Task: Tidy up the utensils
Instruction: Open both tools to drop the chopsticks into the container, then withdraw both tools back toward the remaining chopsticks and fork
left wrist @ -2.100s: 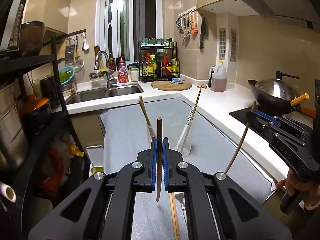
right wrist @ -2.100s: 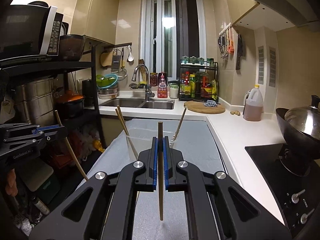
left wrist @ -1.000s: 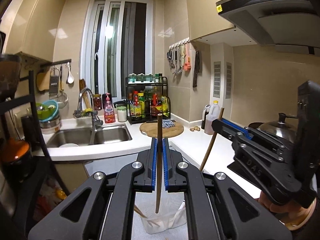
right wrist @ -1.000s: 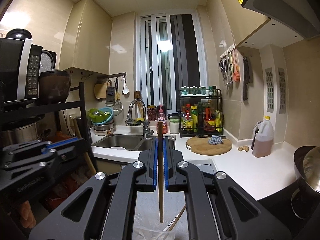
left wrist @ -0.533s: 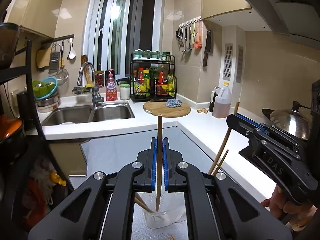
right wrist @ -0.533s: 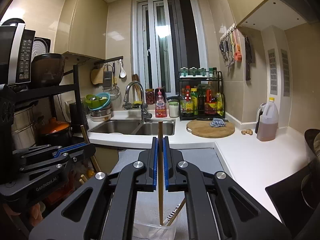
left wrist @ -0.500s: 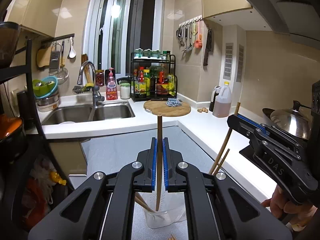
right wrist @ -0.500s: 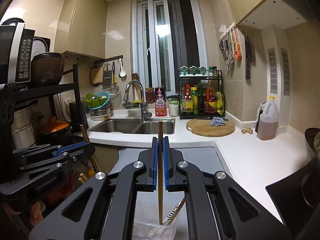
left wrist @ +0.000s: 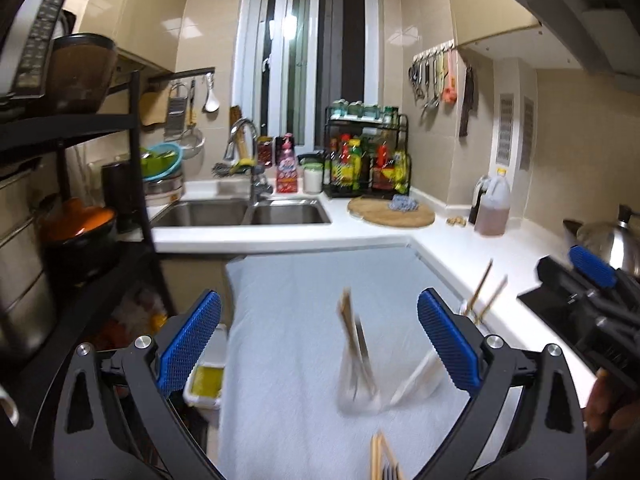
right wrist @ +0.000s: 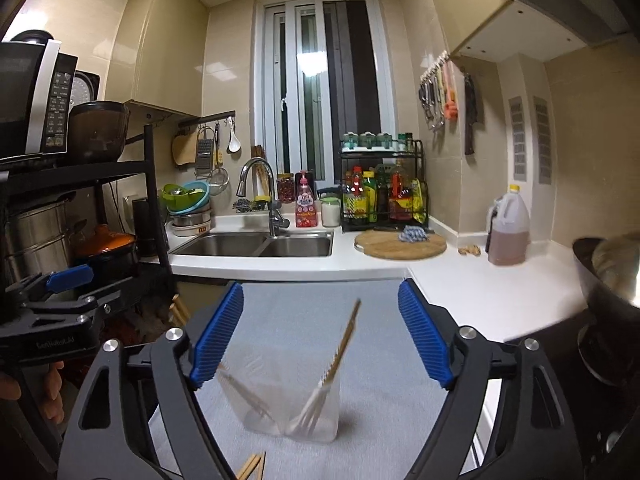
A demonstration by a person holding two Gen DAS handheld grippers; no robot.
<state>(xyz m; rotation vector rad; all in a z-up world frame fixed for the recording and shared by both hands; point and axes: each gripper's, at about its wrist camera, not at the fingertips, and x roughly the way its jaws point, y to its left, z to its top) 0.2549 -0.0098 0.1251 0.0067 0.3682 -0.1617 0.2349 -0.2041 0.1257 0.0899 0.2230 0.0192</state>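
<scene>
A clear plastic cup (right wrist: 292,412) stands on the grey mat and holds several wooden chopsticks (right wrist: 344,340) that lean against its sides. It also shows, blurred, in the left wrist view (left wrist: 384,384), with chopsticks (left wrist: 350,324) in it. My left gripper (left wrist: 318,342) is open and empty above and just short of the cup. My right gripper (right wrist: 320,334) is open and empty above the cup. More chopsticks (left wrist: 380,458) lie on the mat near the bottom edge, also in the right wrist view (right wrist: 252,466).
A grey mat (right wrist: 312,320) covers the worktop. A double sink (right wrist: 260,246) and tap are behind it, a round wooden board (right wrist: 400,244) and an oil jug (right wrist: 508,232) to the right, a wok (right wrist: 608,276) at far right, a black rack (right wrist: 80,216) with pots at left.
Both grippers held a chopstick upright over the cup; both have opened and the chopsticks have dropped into the cup. Both views are now lower and blurred.
</scene>
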